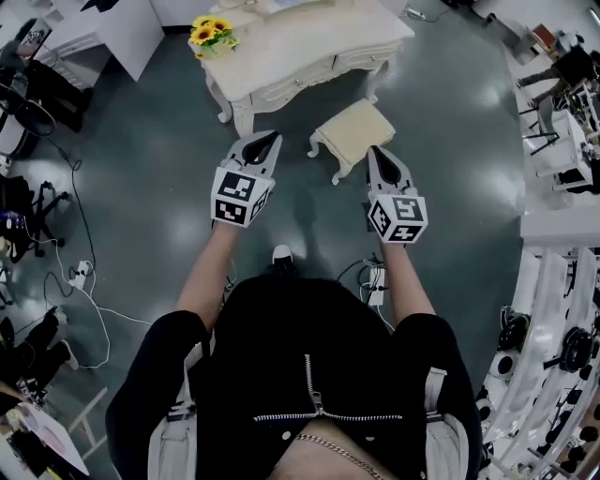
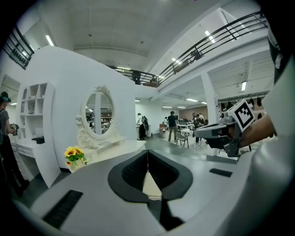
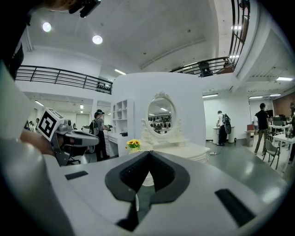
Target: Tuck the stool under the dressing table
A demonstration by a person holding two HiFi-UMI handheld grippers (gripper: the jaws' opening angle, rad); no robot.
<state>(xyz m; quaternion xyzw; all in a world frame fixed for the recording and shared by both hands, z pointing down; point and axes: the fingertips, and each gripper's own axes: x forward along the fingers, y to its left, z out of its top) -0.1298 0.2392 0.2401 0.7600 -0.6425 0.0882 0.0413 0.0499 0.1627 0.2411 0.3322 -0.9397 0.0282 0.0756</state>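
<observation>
The cream stool [image 1: 354, 131] stands on the dark floor just in front of the cream dressing table [image 1: 309, 47], off its right end. My left gripper [image 1: 267, 139] hovers left of the stool, and my right gripper [image 1: 375, 150] sits at its near right corner. Both are held out level with nothing between their jaws. In the left gripper view the left gripper [image 2: 147, 154] is shut and points at the table [image 2: 115, 150] with its oval mirror [image 2: 99, 115]. In the right gripper view the right gripper [image 3: 148, 156] is shut too, aimed at the table [image 3: 184, 150].
A pot of yellow flowers [image 1: 211, 33] stands on the table's left end. Cables and a power strip [image 1: 80, 272] lie on the floor at left, another strip [image 1: 375, 281] near my feet. White desks [image 1: 122, 28] stand behind at left, racks [image 1: 553, 187] at right. People stand far off.
</observation>
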